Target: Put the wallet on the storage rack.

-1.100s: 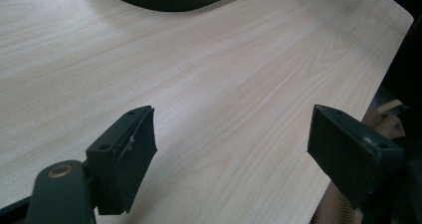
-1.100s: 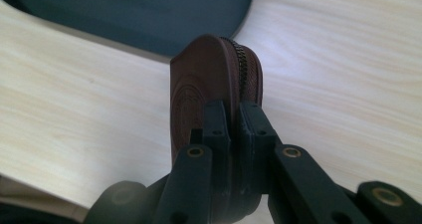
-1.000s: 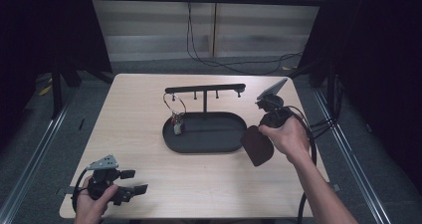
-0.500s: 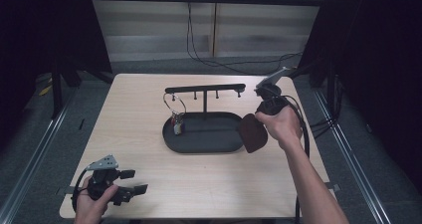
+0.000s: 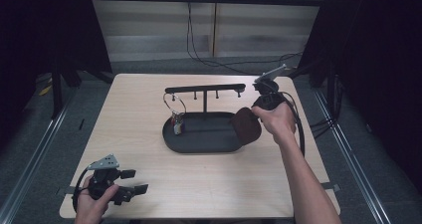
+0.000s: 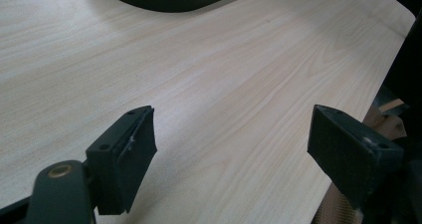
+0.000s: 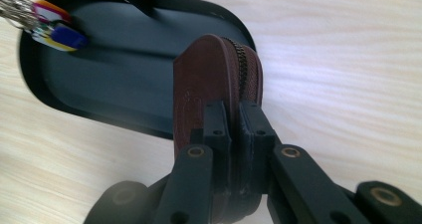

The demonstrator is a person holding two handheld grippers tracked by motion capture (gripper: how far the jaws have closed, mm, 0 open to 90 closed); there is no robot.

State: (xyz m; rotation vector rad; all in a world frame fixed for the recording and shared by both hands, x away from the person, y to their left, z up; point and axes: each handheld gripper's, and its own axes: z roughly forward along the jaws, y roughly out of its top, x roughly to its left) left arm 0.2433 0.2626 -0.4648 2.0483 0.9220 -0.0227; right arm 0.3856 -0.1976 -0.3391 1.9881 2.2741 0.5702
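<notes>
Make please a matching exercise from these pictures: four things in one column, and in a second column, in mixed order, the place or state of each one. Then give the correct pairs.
Things
1. brown zip pouch
2. key ring
3. left gripper
4. black tray

Places or states
A. hangs from a peg of the stand
B. open, low at the table's near left corner
C. clamped in the right gripper, over the tray's right end
D. lies on the table under the stand

Pairs: 1-C, 2-A, 3-B, 4-D
</notes>
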